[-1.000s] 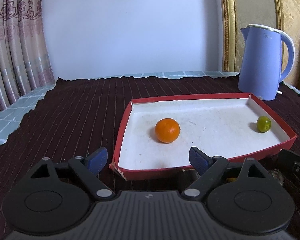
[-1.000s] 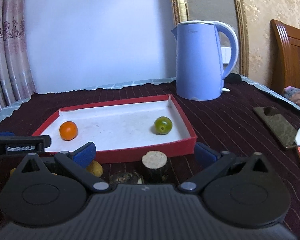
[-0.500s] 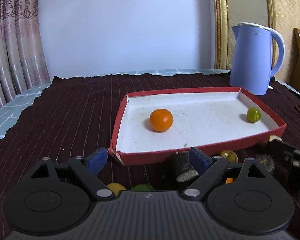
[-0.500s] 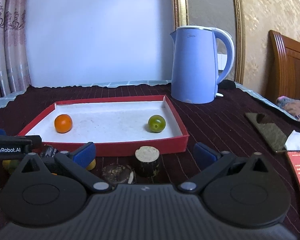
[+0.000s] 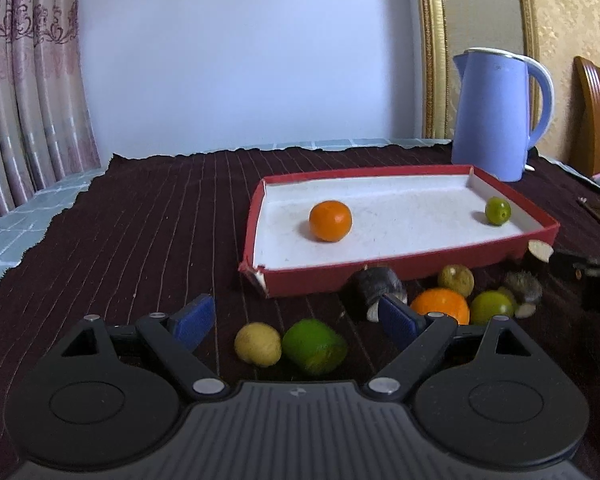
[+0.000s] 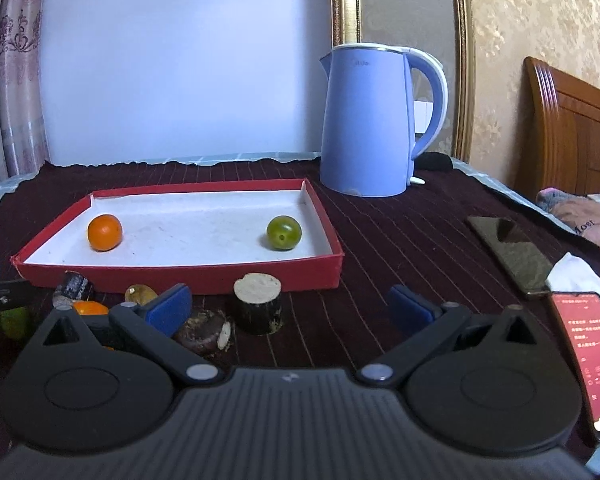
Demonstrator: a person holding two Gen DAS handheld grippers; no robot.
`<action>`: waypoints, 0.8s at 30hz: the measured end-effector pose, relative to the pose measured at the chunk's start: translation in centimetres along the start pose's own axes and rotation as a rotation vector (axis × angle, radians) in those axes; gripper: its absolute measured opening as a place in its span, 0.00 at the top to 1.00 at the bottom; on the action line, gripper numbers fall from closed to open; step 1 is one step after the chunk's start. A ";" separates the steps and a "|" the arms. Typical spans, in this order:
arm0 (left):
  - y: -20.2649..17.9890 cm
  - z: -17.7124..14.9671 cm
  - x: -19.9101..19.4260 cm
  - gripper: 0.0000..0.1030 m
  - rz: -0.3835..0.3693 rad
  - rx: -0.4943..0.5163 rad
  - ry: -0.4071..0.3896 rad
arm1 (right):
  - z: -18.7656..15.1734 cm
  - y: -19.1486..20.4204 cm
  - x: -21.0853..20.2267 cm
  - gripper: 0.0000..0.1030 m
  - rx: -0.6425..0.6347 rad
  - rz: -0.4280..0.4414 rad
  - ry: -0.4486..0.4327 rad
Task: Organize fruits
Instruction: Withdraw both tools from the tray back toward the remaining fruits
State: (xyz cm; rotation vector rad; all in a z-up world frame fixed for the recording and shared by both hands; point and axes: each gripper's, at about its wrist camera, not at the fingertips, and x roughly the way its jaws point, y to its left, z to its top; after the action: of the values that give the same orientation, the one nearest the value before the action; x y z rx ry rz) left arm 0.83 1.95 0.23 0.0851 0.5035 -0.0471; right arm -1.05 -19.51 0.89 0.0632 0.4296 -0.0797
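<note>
Both our grippers tip down a little at the fruit, fingers spread wide.

Our left gripper [image 5: 296,318] holds nothing; a yellow fruit [image 5: 257,344] and a green fruit [image 5: 314,345] lie side by side on the dark cloth [image 5: 140,220] right between its fingers. Past the fingertips sits the red tray [image 5: 400,268], with an orange [image 5: 330,221] and a small green fruit [image 5: 497,211] inside it. Our right gripper [image 6: 286,304] is empty too; a cut brown stump [image 6: 257,303] stands between its fingers, just before the tray.
</note>
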 end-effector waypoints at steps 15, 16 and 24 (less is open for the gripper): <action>3.1 -1.5 0.1 0.14 -0.054 -0.033 0.052 | -1.0 -0.3 0.7 0.00 0.026 0.017 0.029; 3.2 -1.5 0.1 0.14 -0.067 -0.026 0.057 | -1.0 -0.3 0.7 0.00 0.027 0.019 0.029; 4.7 -1.7 -0.6 0.14 -0.051 -0.009 0.051 | -1.1 -0.5 0.8 0.00 0.041 0.029 0.034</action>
State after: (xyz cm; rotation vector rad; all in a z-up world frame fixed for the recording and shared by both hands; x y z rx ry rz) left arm -0.17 6.75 -0.63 0.0643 0.5566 -0.0928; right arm -0.82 -20.02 -0.46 0.1116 0.4609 -0.0594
